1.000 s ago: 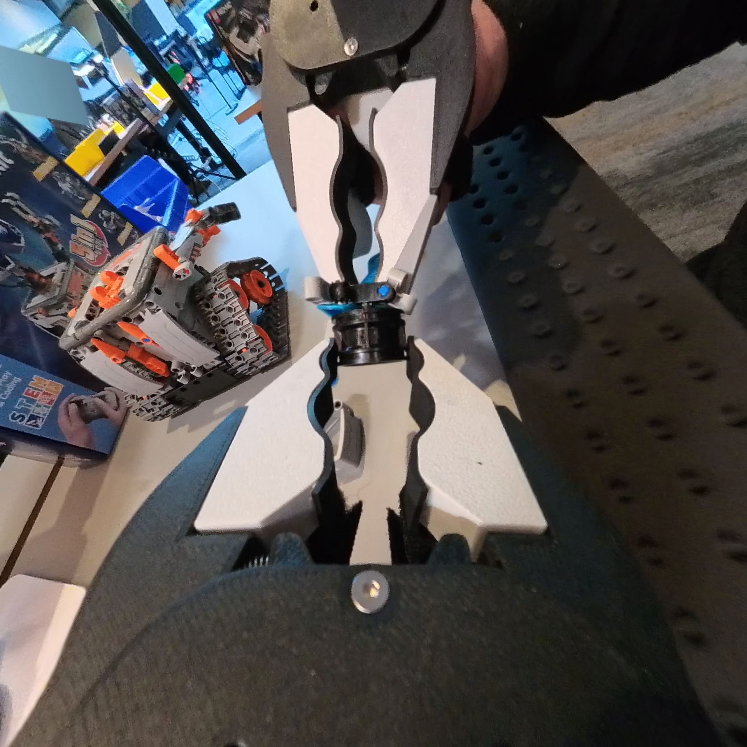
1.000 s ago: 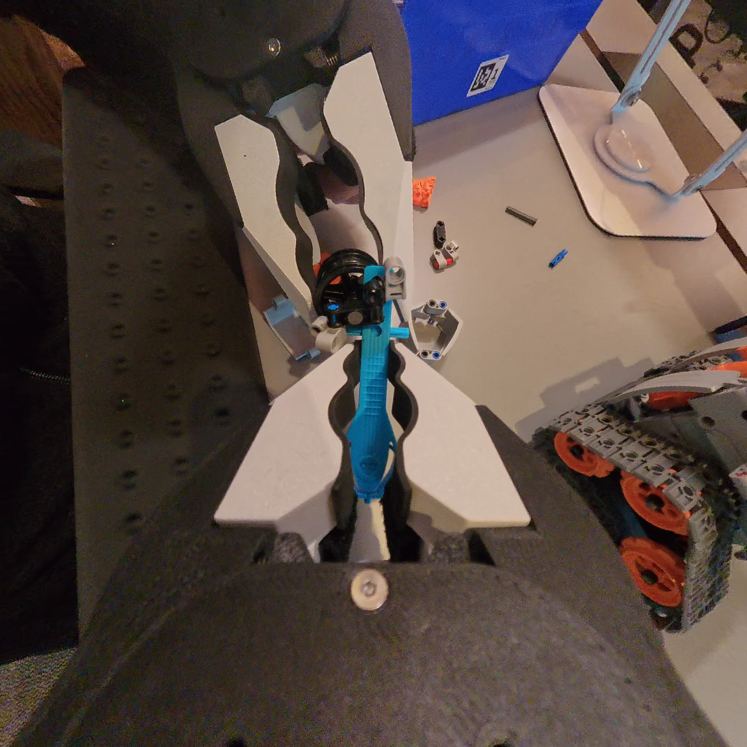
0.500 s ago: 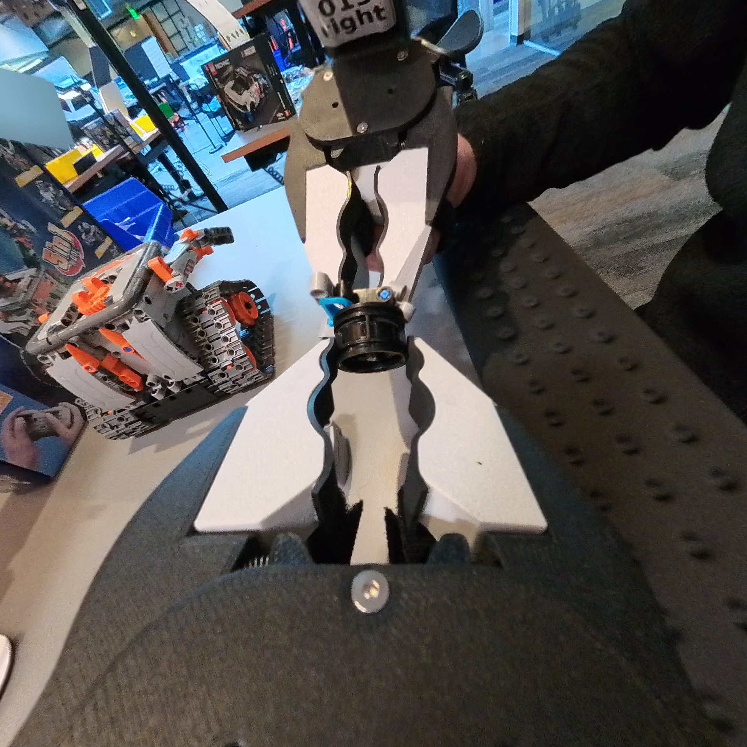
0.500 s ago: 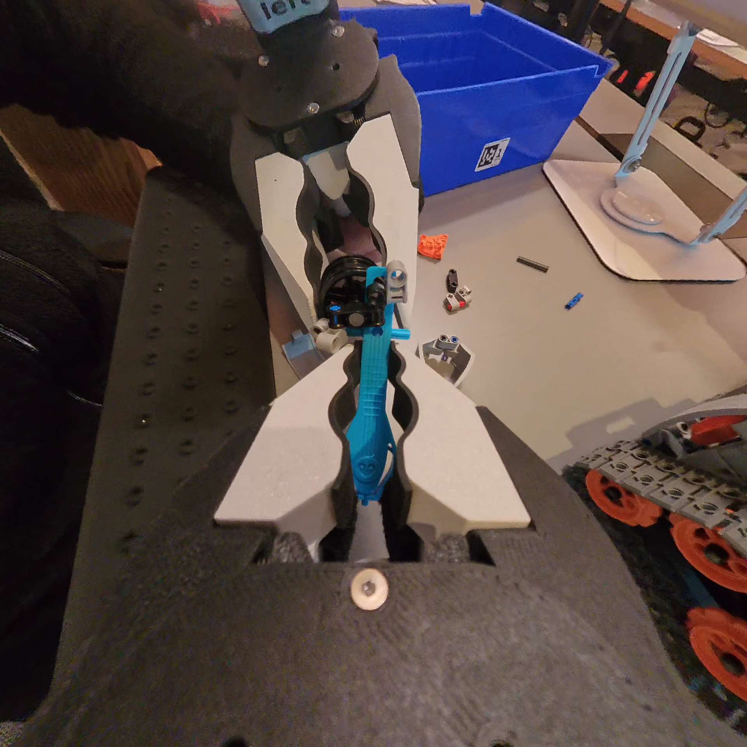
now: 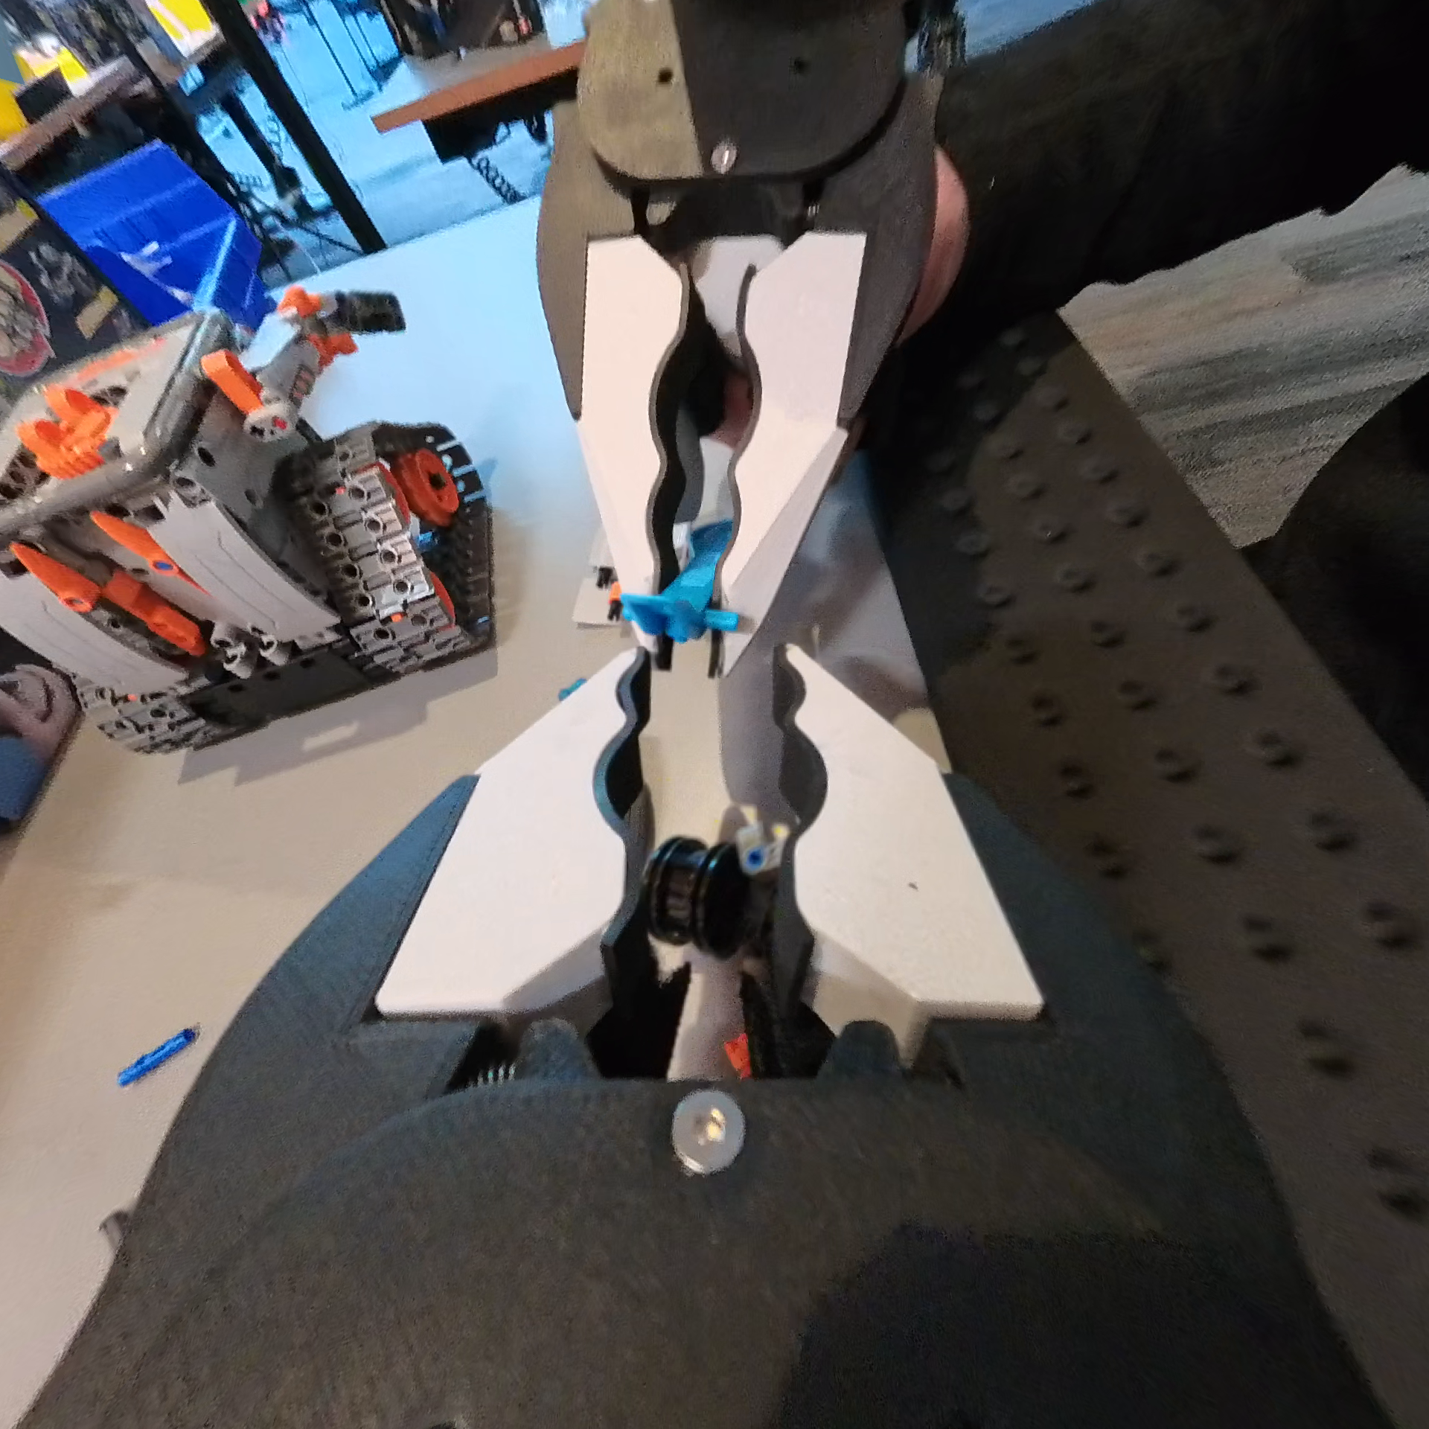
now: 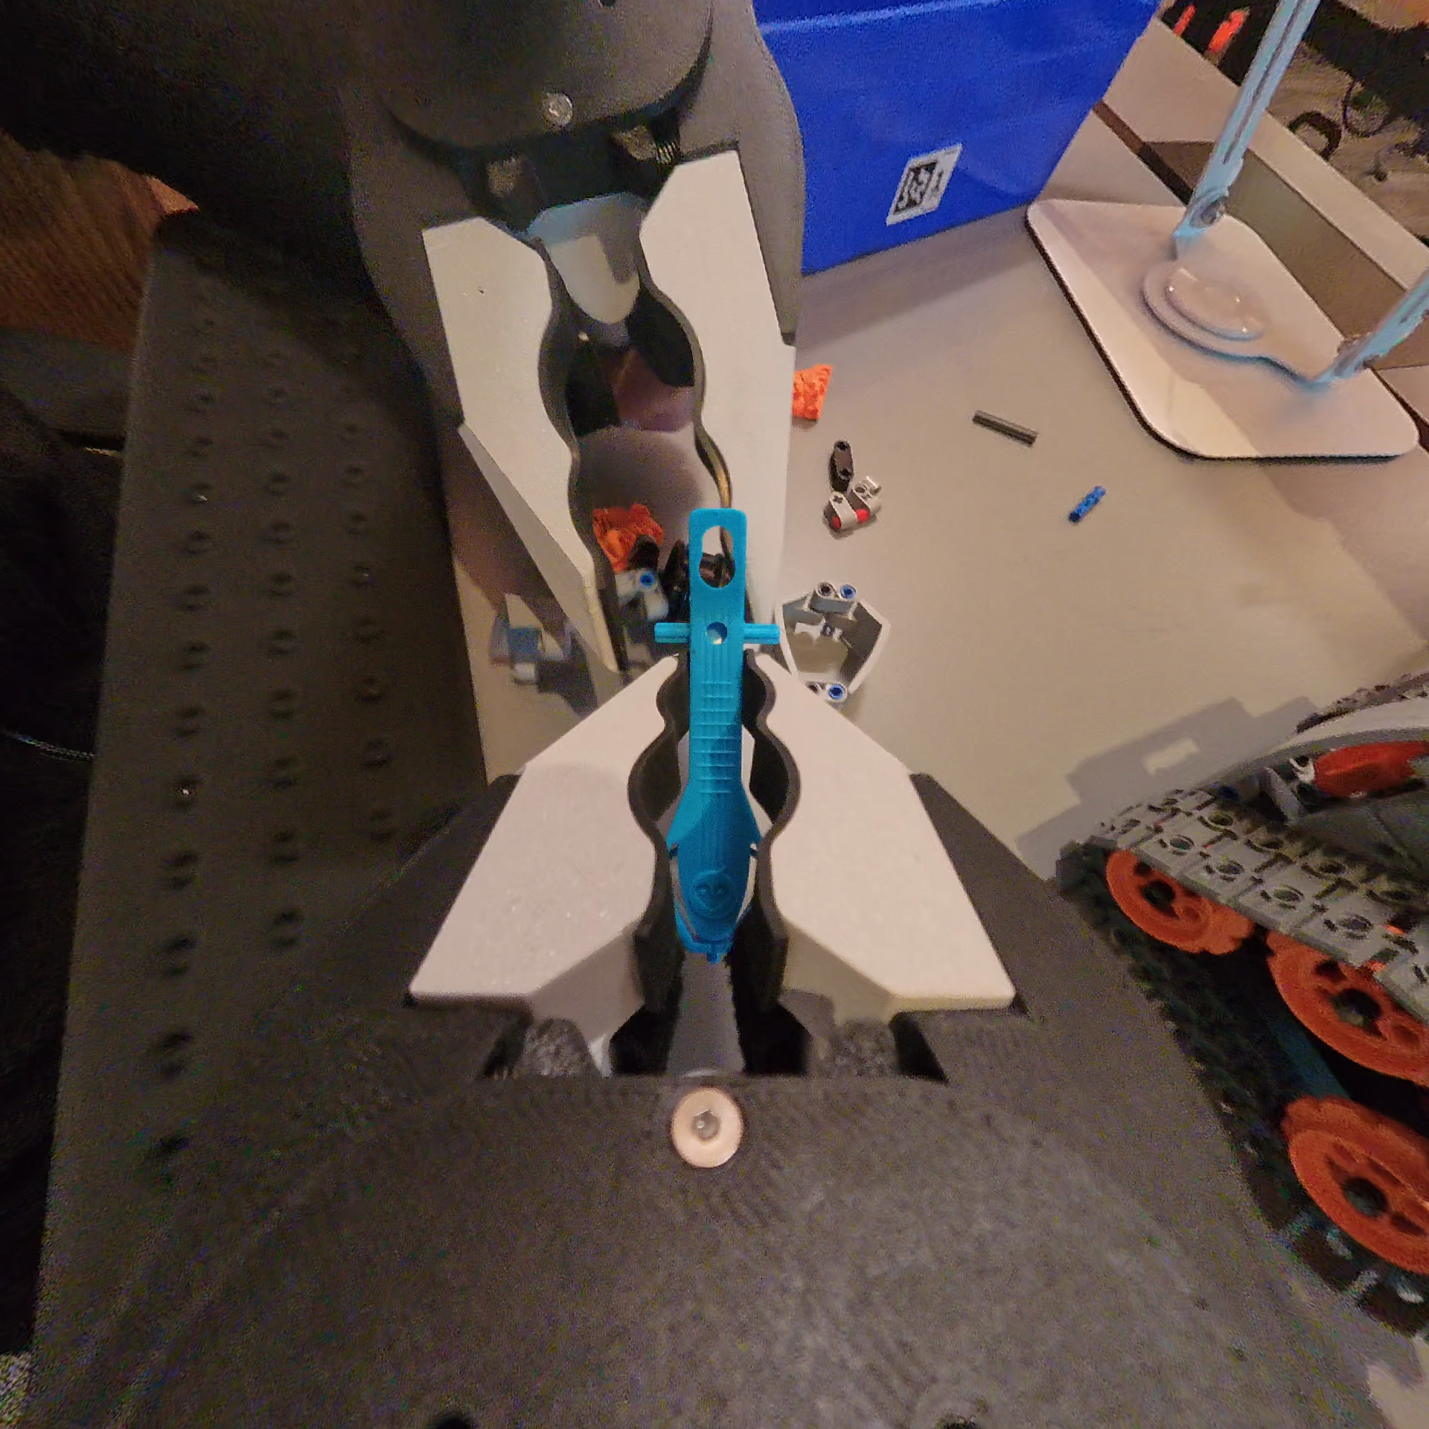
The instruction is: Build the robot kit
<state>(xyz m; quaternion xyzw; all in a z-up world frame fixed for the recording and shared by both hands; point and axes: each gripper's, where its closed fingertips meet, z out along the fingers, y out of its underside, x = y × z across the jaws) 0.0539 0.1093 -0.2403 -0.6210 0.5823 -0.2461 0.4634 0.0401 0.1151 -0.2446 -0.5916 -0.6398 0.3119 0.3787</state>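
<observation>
The left tool (image 5: 715, 673) has its white fingers parted at the tips; a black ribbed plastic wheel hub (image 5: 696, 901) with a small grey connector on it sits deep between them near the base, its axle line running roughly three to nine o'clock; whether the fingers actually press on it cannot be told. The right tool (image 6: 715, 680) is closed on a slim turquoise plastic brick-separator lever (image 6: 715, 742); the lever's long axis follows the fingers, broad rounded handle at six o'clock, slotted tip and short crossbar past the fingertips toward twelve. The two tools face each other tip to tip above the pale grey worktop (image 6: 1082, 634). A tracked brick-built vehicle with orange wheels (image 5: 255, 541) stands at nine o'clock in the left wrist view. In the right wrist view loose small brick parts (image 6: 850, 503) lie at one o'clock, a grey shield-shaped panel (image 6: 835, 642) just right of the lever tip, and a blue plastic bin (image 6: 928, 116) at twelve.
</observation>
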